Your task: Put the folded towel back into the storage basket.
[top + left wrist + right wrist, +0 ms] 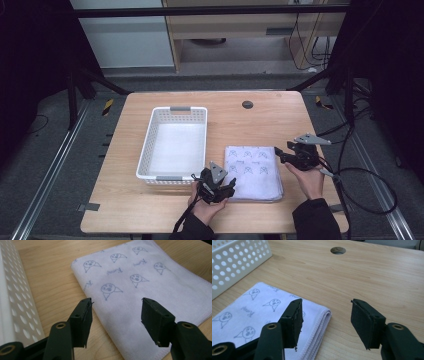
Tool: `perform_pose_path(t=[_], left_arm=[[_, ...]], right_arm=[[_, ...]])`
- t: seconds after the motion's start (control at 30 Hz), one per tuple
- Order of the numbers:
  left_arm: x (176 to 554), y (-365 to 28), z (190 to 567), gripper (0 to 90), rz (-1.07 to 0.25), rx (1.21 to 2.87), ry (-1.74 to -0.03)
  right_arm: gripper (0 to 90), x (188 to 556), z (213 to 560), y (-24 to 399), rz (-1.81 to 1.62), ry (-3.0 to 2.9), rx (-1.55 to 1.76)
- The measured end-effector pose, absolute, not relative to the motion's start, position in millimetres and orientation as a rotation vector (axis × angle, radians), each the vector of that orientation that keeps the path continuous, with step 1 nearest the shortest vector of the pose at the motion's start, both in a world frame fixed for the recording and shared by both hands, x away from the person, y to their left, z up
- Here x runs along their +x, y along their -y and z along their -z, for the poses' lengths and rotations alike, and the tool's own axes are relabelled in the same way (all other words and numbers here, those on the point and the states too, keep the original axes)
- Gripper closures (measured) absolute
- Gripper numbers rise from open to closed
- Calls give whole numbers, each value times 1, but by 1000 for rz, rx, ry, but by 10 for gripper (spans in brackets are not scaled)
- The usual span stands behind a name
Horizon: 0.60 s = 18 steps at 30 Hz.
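Folded cloth (253, 172) lies between left gripper (226, 189) and right gripper (281, 155) — both jaws apart, empty.

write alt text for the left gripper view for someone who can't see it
The left gripper, jaws open with nothing between them, hangs over the near part of a folded white cloth printed with small blue cartoon faces. The cloth lies flat on a wooden table, and a white perforated basket wall runs along the left edge.
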<state>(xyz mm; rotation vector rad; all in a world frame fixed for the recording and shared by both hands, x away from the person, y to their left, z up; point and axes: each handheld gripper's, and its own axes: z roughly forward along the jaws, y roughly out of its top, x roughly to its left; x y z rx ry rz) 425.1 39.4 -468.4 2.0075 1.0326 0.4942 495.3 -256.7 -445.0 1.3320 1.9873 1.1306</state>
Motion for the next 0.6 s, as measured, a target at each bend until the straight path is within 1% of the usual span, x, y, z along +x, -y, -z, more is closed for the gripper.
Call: perform_pose_path(t=[0.6], left_arm=[[430,-37,491,408,-472,2037,-1083]], right_arm=[[421,508,473,250,-1086,-2051,1376]])
